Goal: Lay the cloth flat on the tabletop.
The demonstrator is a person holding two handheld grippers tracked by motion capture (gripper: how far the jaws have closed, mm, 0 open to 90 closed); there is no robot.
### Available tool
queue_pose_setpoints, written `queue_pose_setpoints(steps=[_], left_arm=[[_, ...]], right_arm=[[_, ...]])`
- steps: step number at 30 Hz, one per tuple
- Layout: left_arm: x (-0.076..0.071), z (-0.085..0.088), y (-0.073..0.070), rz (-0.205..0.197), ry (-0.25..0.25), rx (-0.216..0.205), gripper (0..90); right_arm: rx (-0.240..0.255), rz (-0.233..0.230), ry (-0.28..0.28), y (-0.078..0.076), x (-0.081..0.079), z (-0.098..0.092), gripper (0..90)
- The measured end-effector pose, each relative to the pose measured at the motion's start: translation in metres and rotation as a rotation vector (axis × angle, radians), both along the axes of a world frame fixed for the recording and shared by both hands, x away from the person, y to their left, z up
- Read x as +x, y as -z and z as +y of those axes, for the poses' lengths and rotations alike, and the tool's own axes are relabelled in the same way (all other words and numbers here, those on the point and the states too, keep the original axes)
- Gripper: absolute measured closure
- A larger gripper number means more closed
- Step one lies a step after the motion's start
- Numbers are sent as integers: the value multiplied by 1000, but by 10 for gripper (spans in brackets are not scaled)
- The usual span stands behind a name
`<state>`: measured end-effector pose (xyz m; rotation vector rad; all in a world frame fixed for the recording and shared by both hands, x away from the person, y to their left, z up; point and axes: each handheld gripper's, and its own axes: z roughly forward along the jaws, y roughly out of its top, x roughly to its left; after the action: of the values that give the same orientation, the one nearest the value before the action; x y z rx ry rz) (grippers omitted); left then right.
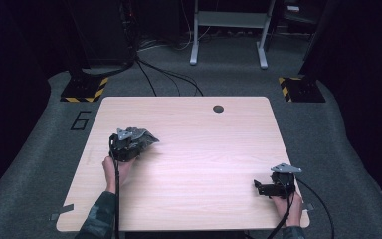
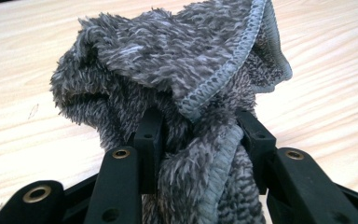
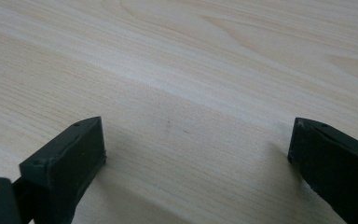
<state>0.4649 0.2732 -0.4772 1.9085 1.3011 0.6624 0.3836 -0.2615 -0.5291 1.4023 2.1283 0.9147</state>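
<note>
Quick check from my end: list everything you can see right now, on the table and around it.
fluffy cloth: one, grey with stitched hem, bunched between the left gripper's jaws, left half of table
table: one, light wood, centre, dark round hole near far edge
hazard-striped bases: two, black and yellow, floor beyond the far corners
frame legs: one pair, pale grey, floor beyond table
cables: several, black, floor beyond table
left gripper: one, black, shut on the cloth
right gripper: one, black, open, low over bare wood, near right corner

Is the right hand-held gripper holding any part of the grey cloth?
No: the right hand-held gripper has its jaws wide apart over bare table, while the grey cloth sits in the left hand-held gripper.
</note>
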Motion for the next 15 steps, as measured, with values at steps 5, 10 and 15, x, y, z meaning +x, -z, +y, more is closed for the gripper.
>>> queue_pose_setpoints(steps=[5,10,15], left_arm=[[-5,-6,-5,-9,28,-1,591],[-11,-18,-12,-26,72,-5,591],[-17,-30,-14,-44,110,-15,590]], right_arm=[[1,0,1,0,0,0,33],[0,0,1,0,0,0,33],[1,0,0,0,0,0,33]])
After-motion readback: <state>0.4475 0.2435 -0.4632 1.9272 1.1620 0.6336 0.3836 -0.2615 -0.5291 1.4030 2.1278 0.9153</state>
